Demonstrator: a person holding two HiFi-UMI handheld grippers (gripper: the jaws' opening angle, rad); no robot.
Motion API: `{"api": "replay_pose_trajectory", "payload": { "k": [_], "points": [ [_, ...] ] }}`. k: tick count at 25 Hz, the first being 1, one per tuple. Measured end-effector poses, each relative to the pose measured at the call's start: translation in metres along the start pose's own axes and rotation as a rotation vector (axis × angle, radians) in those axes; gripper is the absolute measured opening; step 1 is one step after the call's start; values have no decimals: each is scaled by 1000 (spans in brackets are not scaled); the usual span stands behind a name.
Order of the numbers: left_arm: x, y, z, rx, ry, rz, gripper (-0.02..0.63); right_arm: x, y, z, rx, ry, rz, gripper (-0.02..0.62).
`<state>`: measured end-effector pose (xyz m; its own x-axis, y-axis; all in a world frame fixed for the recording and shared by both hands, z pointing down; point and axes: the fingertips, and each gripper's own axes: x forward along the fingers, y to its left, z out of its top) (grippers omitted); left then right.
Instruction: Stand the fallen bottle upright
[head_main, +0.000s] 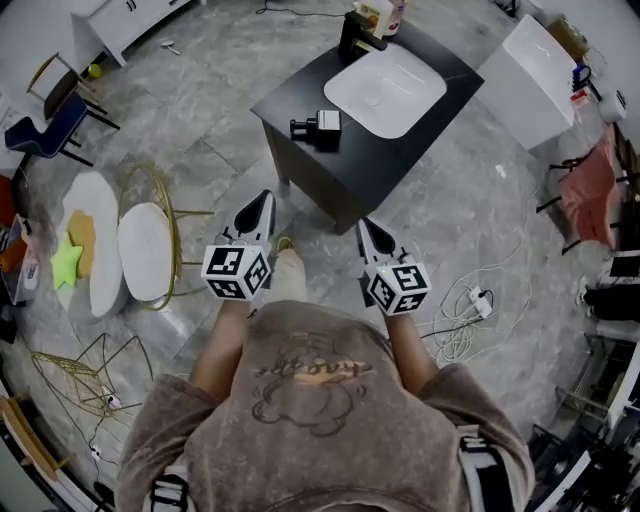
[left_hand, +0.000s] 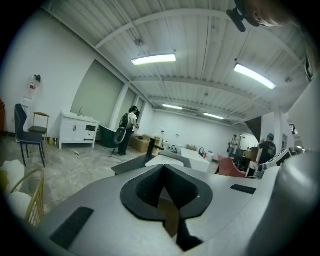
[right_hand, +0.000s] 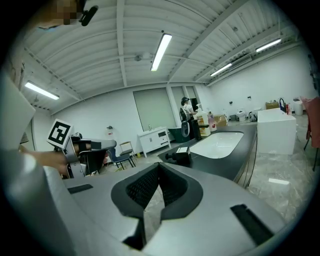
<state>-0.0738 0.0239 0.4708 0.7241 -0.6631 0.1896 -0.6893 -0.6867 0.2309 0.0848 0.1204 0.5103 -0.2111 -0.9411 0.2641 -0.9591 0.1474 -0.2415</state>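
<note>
Left gripper (head_main: 264, 199), right gripper (head_main: 363, 224) facing table (head_main: 400, 165) edge

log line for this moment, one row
left gripper: jaws shut, empty | right gripper: jaws shut, empty | table: ahead, not reached | bottles: far edge behind sink, untouched

head view steeply down; both gripper views level toward shared black table (head_main: 400, 160)
</note>
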Motion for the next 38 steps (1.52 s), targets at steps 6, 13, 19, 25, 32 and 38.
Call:
{"api": "replay_pose_trajectory", "payload": {
  "k": [6,13,19,25,32,38],
  "points": [
    [51,35,22,-3,24,-22,18,54,-16,26,11,12,-16,-3],
    [104,72,48,-10,36,-54,18,115,-35,68,-1,-4,-41,-3],
    [143,101,66,-5,44,-86,18,162,-43,94,-7,-19,-47,-3],
    [171,117,77,-11,57,-142,18,199,-47,114,2,-34,-64,-3],
    [191,126,83,-20,61,-177,18,226,-51,124,0,-30,-63,-2],
    [196,129,83,-33,65,-164,18,237,-55,128,2,-22,-31,-2]
  ]
}}
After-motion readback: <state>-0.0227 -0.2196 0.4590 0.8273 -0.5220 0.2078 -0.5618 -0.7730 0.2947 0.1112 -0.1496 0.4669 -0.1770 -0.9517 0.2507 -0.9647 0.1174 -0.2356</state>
